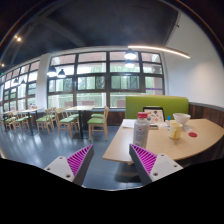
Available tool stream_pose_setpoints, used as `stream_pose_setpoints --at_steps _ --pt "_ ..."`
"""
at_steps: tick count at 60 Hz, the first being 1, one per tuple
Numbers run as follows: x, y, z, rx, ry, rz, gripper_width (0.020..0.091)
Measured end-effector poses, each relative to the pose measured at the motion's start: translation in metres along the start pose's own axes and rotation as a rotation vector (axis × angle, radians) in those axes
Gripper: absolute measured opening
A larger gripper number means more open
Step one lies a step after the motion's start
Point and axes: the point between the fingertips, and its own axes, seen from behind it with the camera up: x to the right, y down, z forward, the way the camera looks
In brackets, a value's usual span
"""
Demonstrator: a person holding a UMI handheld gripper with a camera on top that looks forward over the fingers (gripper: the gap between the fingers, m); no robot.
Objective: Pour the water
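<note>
A clear plastic bottle with a red label band stands upright on a pale wooden table, near the table's front edge and beyond the tool's right finger; it is well apart from the tool and touches neither finger. Just to the right of the bottle stands a small yellow cup-like object, and behind that a white bowl-shaped vessel rests on the same table; their exact forms are too small to tell. Behind the bottle, at the table's far side, a dark framed object stands before a green upholstered bench back. The tool is held low and in front of the table with its two fingers spread wide, nothing between them; the magenta pad on the left finger and the one on the right finger face each other across an open gap through which the dark, glossy floor shows. Beyond the fingers to the left, further tables with green chairs fill the room. A wall of large windows spans the background, with trees visible outside, and a long strip light and round lamps hang from the dark ceiling.
</note>
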Motion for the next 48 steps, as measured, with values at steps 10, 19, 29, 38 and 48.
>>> stream_pose_setpoints --at_steps 10,19,29,38,48 --pt "0.038 -0.005 0.011 0.027 0.065 -0.002 0.081" --pt "0.089 0.002 0.054 0.013 0.16 -0.058 0.0808" --pt "0.116 0.003 0.105 0.018 0.182 -0.067 0.0809" --pt "0.125 -0.005 0.15 0.039 0.213 -0.065 0.081" --pt "0.126 -0.013 0.18 0.085 0.209 0.003 0.0462"
